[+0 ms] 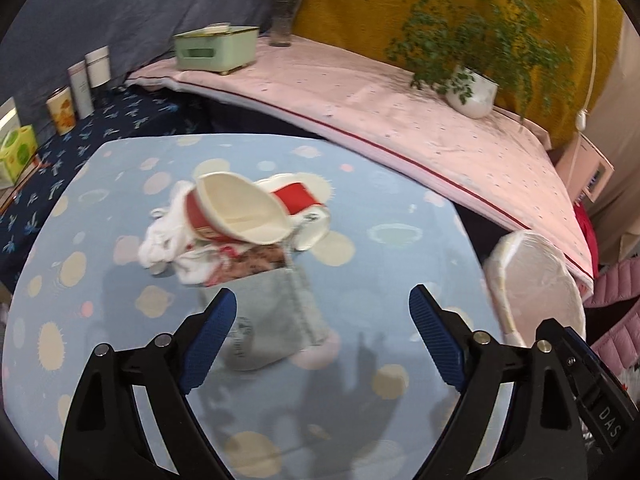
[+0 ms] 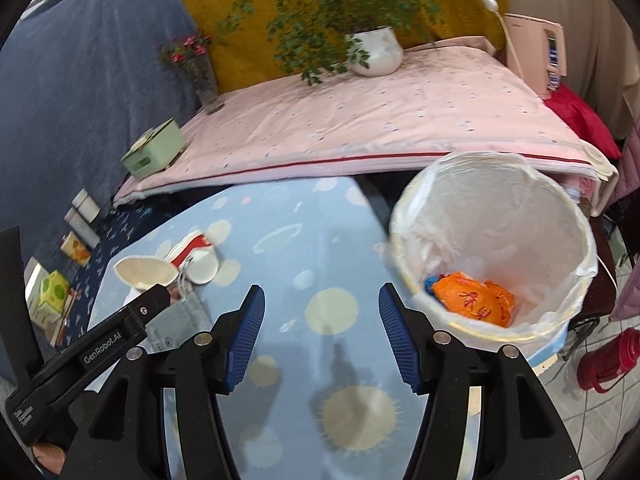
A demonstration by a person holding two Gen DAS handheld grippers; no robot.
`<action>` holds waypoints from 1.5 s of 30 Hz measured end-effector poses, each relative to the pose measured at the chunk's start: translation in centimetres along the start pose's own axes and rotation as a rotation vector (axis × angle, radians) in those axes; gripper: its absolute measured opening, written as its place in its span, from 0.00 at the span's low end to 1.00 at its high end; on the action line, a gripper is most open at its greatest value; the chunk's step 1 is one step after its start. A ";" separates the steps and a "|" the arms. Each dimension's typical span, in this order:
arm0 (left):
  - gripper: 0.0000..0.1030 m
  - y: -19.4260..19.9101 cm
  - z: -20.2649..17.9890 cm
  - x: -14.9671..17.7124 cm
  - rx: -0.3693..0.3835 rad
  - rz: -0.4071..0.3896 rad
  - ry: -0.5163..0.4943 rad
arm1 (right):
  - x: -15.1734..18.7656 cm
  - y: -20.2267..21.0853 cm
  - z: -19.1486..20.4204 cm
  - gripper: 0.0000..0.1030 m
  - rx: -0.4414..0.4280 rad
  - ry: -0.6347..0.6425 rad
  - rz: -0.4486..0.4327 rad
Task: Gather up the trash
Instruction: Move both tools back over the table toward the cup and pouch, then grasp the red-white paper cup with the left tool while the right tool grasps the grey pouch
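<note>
A heap of trash lies on the light blue spotted tablecloth [image 1: 360,280]: a crushed red-and-white paper cup [image 1: 236,212], a second red-and-white cup [image 1: 304,208] behind it, crumpled white tissue [image 1: 164,236] and a grey pouch [image 1: 272,316]. My left gripper [image 1: 322,336] hovers open just short of the heap, its left finger over the pouch's edge, nothing between the pads. My right gripper [image 2: 320,332] is open and empty over bare cloth, left of a white bin [image 2: 496,240] lined with a clear bag. An orange wrapper [image 2: 476,296] lies in the bin. The cups [image 2: 172,268] show at the left of the right wrist view.
A pink-covered bed [image 1: 400,112] runs behind the table, bearing a potted plant [image 1: 472,92], a green box [image 1: 216,48] and a flower vase [image 1: 282,20]. Tins and a tissue box [image 1: 16,152] line the dark blue cloth at left. A red flask [image 2: 608,360] stands on the floor.
</note>
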State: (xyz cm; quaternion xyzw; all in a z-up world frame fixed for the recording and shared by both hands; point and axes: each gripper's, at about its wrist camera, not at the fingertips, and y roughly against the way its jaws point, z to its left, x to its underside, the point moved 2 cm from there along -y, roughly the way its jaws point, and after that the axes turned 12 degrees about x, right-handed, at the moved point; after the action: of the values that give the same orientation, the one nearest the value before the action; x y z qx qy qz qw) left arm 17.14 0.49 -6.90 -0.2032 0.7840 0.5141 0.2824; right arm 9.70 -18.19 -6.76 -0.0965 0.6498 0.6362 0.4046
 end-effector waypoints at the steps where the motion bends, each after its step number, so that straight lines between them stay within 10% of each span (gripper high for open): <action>1: 0.82 0.1 0.9 0.0 -0.013 -0.002 0.013 | 0.2 -0.2 0.7 0.56 -0.007 0.014 0.005; 17: 0.82 1.5 10.4 -0.6 -0.108 -0.033 0.171 | 3.3 -4.5 10.2 0.56 -0.116 0.157 0.130; 33: 0.81 -1.9 10.2 -4.7 -0.080 -0.033 0.155 | 4.9 -9.6 14.5 0.55 -0.113 0.250 0.194; 45: 0.19 -4.1 10.2 -4.9 -0.019 0.034 0.151 | 5.6 -10.6 14.7 0.21 -0.090 0.305 0.187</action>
State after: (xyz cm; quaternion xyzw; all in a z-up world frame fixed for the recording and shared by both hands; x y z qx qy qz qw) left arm 25.77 8.44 -9.76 -0.2308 0.8016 0.5092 0.2116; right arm 18.77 -4.52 -16.36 -0.1490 0.6808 0.6773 0.2357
